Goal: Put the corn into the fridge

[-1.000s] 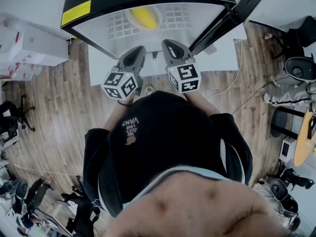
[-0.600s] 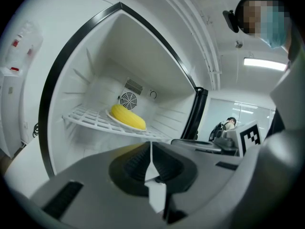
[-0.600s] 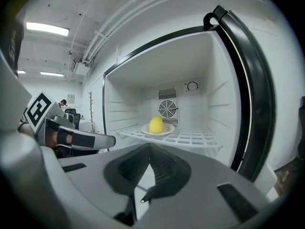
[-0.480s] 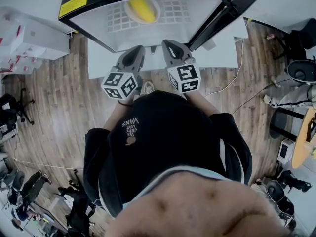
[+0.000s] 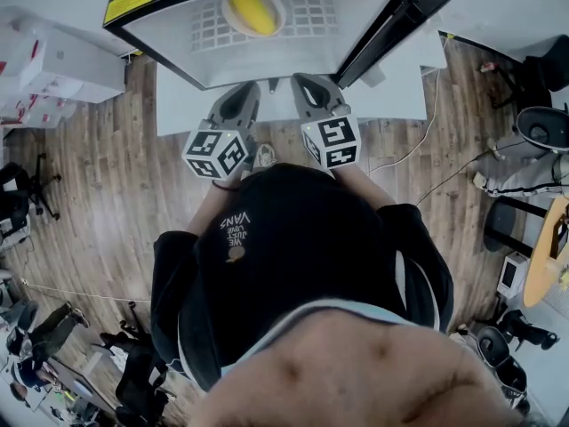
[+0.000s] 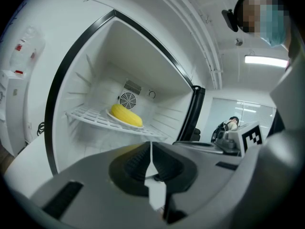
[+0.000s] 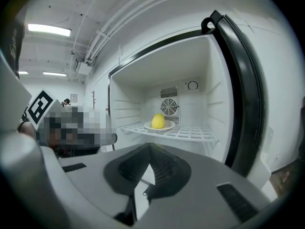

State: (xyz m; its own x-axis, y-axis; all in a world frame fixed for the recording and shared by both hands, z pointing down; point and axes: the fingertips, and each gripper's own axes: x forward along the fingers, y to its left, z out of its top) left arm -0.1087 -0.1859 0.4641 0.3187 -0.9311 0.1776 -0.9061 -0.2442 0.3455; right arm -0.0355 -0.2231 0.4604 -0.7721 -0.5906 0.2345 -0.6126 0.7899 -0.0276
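Yellow corn [image 5: 252,12], white fridge interior [image 7: 200,104], black door [image 5: 391,38], brown wood-grain floor [image 5: 89,194]

Floor: brown wood planks [image 5: 89,194] under me
My left: black office chair [image 5: 20,205], white boxes [image 5: 53,69]
My right: dark chair [image 5: 544,124], thin cable [image 5: 413,156] on the planks
Above me: white ceiling [image 7: 71,8], pipes [image 7: 102,37], lit strip lamps [image 7: 49,30]

left tongs [image 5: 252,89] and right tongs [image 5: 301,80] drawn slightly back from open fridge [image 5: 169,41], corn [image 5: 252,12] farther ahead
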